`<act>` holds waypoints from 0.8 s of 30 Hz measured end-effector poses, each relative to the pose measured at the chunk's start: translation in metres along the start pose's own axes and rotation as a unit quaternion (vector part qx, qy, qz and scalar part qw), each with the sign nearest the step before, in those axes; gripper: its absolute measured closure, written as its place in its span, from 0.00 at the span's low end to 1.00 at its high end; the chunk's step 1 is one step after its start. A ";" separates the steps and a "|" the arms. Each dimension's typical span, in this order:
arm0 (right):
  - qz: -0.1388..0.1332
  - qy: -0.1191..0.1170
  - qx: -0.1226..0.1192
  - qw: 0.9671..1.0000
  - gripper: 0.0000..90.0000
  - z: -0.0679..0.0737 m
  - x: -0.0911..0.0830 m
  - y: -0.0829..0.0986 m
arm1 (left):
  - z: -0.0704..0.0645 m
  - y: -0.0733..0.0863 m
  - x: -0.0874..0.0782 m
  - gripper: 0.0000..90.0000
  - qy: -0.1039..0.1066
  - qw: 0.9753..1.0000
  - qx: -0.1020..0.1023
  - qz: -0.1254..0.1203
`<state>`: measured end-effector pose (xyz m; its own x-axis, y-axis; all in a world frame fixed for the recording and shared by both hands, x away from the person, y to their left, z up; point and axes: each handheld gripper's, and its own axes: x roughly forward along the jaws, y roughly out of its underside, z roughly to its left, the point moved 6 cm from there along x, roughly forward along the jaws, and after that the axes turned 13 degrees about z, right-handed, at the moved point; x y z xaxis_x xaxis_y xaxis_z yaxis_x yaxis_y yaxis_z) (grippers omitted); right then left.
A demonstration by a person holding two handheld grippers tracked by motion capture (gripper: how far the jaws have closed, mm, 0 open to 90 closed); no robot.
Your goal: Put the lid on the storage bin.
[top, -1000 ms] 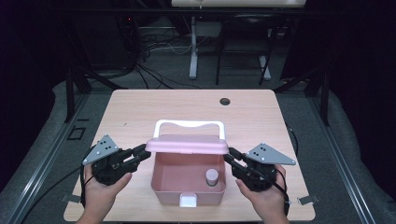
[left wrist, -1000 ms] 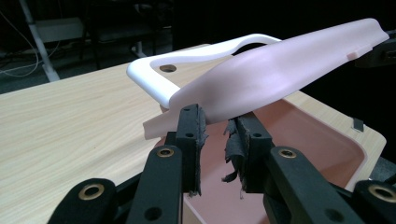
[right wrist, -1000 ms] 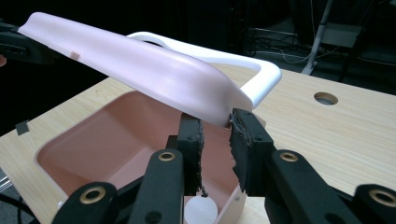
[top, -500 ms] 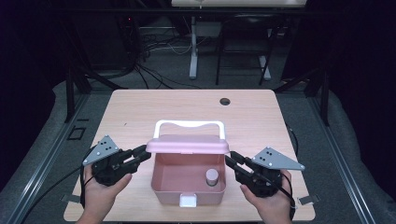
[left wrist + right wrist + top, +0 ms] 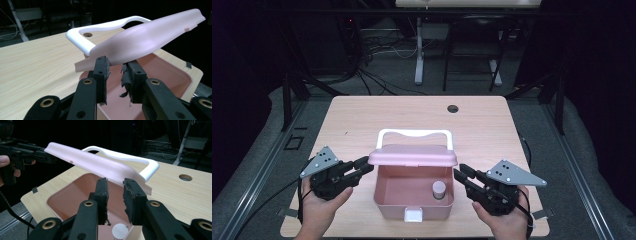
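A pink box (image 5: 388, 200) stands at the near middle of the table with its pink lid (image 5: 412, 156) raised and tilted back. The lid's white handle (image 5: 414, 133) juts out beyond it. Inside, at the right, stands a small cylinder with a pale cap (image 5: 439, 189). My left gripper (image 5: 364, 165) is at the lid's left end, jaws a narrow gap apart. In the left gripper view its tips (image 5: 115, 63) sit just under the lid's edge (image 5: 145, 42). My right gripper (image 5: 460, 172) hovers by the box's right wall, slightly open and holding nothing.
A white latch (image 5: 414, 215) is on the box's front wall. The wooden table (image 5: 362, 125) has a round cable hole (image 5: 452, 108) near its far edge. Dark floor, cables and frame legs surround the table.
My right gripper has drawn back a little to the right and toward the near edge. The lid, the box and my left gripper have stayed where they were.
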<state>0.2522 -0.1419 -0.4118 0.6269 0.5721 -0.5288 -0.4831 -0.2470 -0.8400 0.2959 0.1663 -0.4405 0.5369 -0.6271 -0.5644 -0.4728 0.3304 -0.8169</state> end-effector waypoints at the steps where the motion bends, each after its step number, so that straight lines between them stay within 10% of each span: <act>1: 0.000 0.000 0.000 1.000 0.81 0.000 0.000 0.000 | 0.000 0.000 0.000 0.80 0.000 1.000 0.000 0.000; 24: -0.001 0.001 0.006 1.000 0.80 -0.003 -0.001 0.000 | -0.009 0.022 0.002 0.77 0.006 1.000 0.001 0.009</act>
<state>0.2536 -0.1448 -0.4122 0.6288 0.5719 -0.5268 -0.4890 -0.2359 -0.8398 0.2801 0.1658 -0.4584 0.5209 -0.6291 -0.5769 -0.4810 0.3420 -0.8073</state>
